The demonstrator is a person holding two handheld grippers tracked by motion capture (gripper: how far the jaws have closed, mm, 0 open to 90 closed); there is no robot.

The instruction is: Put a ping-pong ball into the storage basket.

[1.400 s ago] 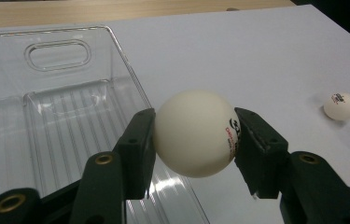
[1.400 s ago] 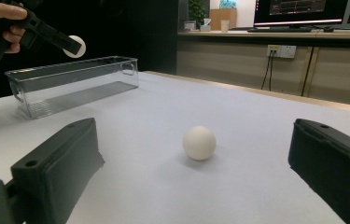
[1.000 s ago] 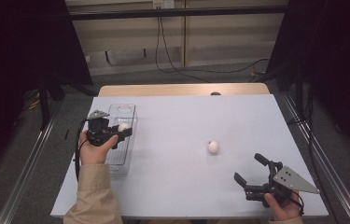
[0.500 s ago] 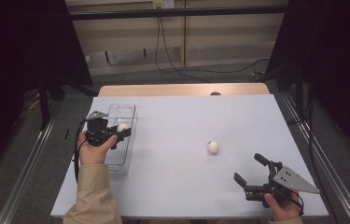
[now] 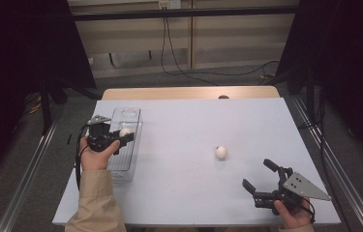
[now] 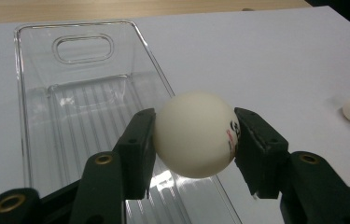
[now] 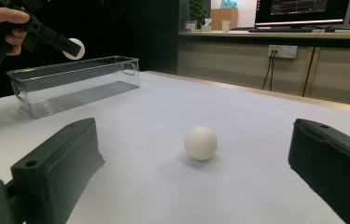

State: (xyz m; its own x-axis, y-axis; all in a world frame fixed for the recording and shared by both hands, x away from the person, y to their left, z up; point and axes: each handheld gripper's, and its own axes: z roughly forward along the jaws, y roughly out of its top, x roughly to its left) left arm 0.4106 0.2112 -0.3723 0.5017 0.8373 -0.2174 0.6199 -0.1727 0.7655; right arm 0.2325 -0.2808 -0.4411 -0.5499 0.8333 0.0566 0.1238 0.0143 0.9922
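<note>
White ball (image 6: 195, 134) gripped over clear bin (image 6: 70, 93), left tool (image 6: 193, 140)

White ball (image 6: 195, 134) pinched above clear bin (image 5: 123, 145); second white ball (image 5: 221, 152) loose on table.

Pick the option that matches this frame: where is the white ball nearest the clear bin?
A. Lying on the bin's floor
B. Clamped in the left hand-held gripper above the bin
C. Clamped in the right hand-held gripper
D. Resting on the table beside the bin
B: the left hand-held gripper pinches the ball between both jaws, raised over the clear bin.
</note>
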